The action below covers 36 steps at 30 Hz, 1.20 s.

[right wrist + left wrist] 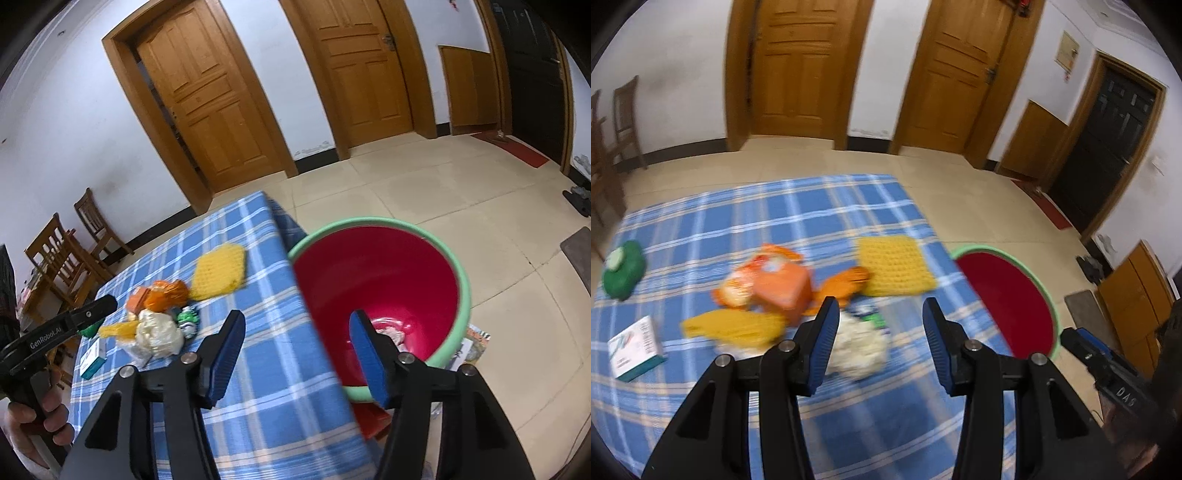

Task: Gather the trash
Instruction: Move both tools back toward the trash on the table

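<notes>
Both our hand-held grippers, left (879, 317) and right (297, 330), are spread and hold nothing; crumpled white paper wad (858, 345) lies between orange snack wrappers (768, 280) and the red green-rimmed plastic bin (376, 273).

Motion smears the orange wrapper (768, 284) and white crumpled wad (858, 345) mid-table; print on the small box (635, 349) near the left edge is unreadable. Bin (380, 295) contents are indistinct, its base hidden behind the tablecloth (280, 387).

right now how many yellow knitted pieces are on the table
2. One square yellow knitted piece lies near the table's right edge beside the bucket. The second yellow piece lies nearer, left of the crumpled white wad. Others may hide under the pile.
</notes>
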Each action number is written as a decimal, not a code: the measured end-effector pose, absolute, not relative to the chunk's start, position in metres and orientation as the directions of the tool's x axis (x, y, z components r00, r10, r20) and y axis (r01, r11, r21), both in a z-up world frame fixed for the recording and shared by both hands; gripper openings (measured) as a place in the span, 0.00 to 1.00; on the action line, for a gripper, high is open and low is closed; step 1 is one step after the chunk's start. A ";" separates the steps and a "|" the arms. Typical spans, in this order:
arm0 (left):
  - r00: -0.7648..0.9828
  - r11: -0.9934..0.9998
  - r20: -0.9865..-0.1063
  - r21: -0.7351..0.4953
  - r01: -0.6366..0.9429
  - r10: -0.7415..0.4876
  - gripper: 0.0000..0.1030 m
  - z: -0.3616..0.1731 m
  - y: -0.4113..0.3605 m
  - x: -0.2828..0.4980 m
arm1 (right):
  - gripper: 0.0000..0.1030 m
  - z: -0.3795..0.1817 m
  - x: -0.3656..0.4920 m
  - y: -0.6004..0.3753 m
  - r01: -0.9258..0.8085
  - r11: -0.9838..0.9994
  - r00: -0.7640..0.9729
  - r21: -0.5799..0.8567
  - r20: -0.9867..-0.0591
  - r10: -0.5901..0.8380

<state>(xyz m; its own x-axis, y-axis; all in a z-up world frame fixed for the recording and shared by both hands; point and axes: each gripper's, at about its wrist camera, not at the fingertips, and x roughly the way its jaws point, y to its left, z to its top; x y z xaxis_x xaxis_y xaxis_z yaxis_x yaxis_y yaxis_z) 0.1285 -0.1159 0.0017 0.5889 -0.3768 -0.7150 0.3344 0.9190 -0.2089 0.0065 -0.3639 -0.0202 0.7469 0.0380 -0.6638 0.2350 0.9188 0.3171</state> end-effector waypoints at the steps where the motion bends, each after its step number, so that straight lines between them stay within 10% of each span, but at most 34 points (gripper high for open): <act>1: 0.597 0.926 -0.716 -0.204 0.317 -0.362 0.46 0.001 -0.104 0.128 | 0.61 -0.020 0.008 -0.360 0.228 0.920 0.746 0.318 -0.665 0.045; 36: 0.623 0.959 -0.782 -0.193 -0.206 -0.024 0.46 -0.057 0.134 0.159 | 0.68 -0.056 0.104 -0.216 0.007 0.955 0.639 0.297 -0.736 0.225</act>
